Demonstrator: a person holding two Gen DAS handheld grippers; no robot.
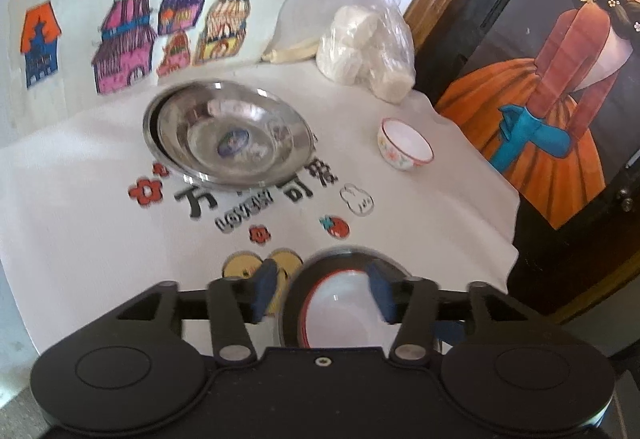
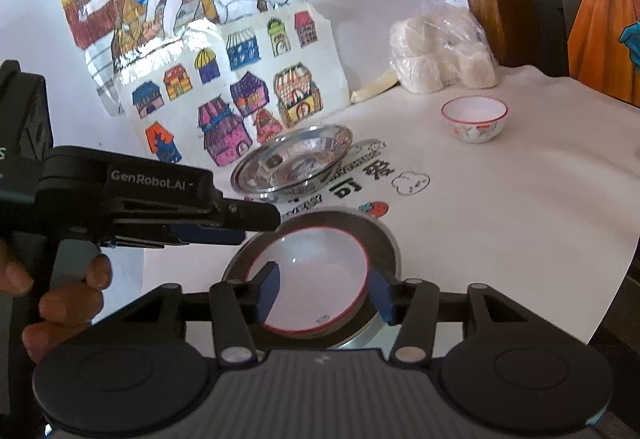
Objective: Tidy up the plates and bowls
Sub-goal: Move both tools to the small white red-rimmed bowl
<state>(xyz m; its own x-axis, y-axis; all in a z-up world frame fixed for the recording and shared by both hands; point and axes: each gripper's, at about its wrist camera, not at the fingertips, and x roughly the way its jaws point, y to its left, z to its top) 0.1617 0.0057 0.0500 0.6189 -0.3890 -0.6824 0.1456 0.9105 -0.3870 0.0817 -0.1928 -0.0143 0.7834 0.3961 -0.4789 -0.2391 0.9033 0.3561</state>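
Nearest the lens, the left gripper (image 1: 322, 293) hangs with its blue pads apart: one pad sits over the red-rimmed white bowl (image 1: 340, 313), the other outside its rim at 9 o'clock, neither pressing on it. That bowl rests inside a steel plate (image 1: 294, 291) on the white printed tablecloth (image 1: 440, 223). From the right wrist camera, the right gripper (image 2: 324, 291) also stands apart, one pad over the same bowl's (image 2: 316, 279) inside, the other beyond its rim at 3 o'clock; whether either pad touches is unclear. A person's hand (image 2: 60, 291) grips the left tool's handle at 9 o'clock. Further off at 12 o'clock lies a stack of steel plates (image 1: 228, 135), tilted. A second small bowl (image 1: 405, 145) with a red rim stands alone at 2 o'clock, well apart from the stack. Beyond it, against the wall, sits a plastic bag (image 1: 368, 47) of white lumps.
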